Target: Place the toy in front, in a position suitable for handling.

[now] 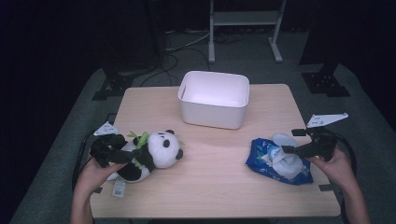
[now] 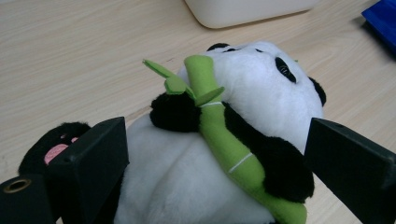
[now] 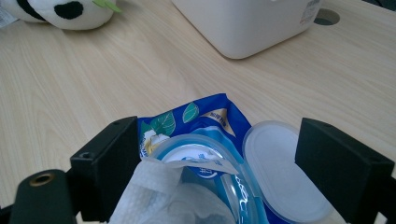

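The middle of the surface (image 1: 210, 154) lay bare in the centre of the high view, a wide passage between the toy panda (image 1: 152, 151) at lower left and the blue wipes pack (image 1: 278, 161) at lower right. The white bin (image 1: 214, 99) stood at the upper centre, blocking the far middle, with bare strips of wood on either side of it. Its top was open. The left tool (image 1: 123, 156) had the panda between its spread jaws; the right tool (image 1: 287, 149) straddled the pack's open lid and raised wipe.

White bin (image 1: 214, 99) on wooden table (image 1: 210, 186)
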Demonstrator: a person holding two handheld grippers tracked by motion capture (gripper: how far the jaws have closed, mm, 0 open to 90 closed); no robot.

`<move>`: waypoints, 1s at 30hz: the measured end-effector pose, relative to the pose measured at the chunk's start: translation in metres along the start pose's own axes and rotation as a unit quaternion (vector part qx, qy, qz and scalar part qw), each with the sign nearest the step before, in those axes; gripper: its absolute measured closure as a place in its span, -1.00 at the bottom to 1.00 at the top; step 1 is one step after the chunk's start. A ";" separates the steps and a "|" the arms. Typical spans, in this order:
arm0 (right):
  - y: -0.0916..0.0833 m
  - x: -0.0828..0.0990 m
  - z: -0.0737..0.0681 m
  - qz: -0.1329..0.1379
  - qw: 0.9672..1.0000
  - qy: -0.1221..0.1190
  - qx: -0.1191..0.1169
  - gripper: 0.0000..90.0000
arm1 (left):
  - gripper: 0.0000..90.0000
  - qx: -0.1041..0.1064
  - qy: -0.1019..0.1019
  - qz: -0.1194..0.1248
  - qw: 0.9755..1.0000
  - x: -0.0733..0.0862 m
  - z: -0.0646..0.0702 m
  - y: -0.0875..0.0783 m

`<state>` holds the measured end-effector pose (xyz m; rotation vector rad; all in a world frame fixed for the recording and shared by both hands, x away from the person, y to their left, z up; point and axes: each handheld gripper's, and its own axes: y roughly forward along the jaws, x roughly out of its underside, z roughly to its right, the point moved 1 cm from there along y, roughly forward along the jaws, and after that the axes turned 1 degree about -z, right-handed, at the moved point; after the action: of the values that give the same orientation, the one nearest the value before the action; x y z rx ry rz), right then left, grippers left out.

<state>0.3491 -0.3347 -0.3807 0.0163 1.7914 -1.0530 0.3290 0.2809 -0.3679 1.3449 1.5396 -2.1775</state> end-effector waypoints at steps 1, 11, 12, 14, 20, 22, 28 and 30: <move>0.000 0.000 0.000 0.000 1.000 0.000 0.000 -0.72 | -0.88 0.000 0.000 0.000 1.000 0.000 0.000 0.000; 0.004 -0.003 -0.001 -0.005 1.000 -0.005 -0.007 -0.72 | -0.88 0.008 0.010 -0.003 1.000 -0.004 0.003 -0.001; 0.004 -0.003 -0.001 -0.006 1.000 -0.006 -0.007 -0.72 | -0.88 0.009 0.011 -0.005 1.000 -0.004 0.004 -0.001; 0.004 -0.003 -0.001 -0.005 1.000 -0.006 -0.009 -0.72 | -0.88 0.013 0.015 -0.007 1.000 -0.006 0.004 0.000; 0.006 -0.005 -0.005 -0.010 1.000 -0.010 -0.011 -0.72 | -0.88 0.024 0.026 -0.008 0.999 -0.011 0.006 0.003; 0.006 -0.005 -0.005 -0.010 1.000 -0.011 -0.012 -0.72 | -0.88 0.027 0.031 -0.013 0.999 -0.012 0.007 0.004; 0.007 -0.007 -0.009 -0.013 1.000 -0.019 -0.014 -0.72 | -0.88 0.029 0.047 -0.022 0.998 -0.021 0.004 0.004; 0.007 -0.008 -0.009 -0.012 1.000 -0.020 -0.014 -0.72 | -0.88 0.031 0.052 -0.025 0.998 -0.025 0.003 0.005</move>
<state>0.3491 -0.3212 -0.3782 -0.0448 1.7740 -1.0381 0.3446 0.2676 -0.3530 1.4751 1.5691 -2.2347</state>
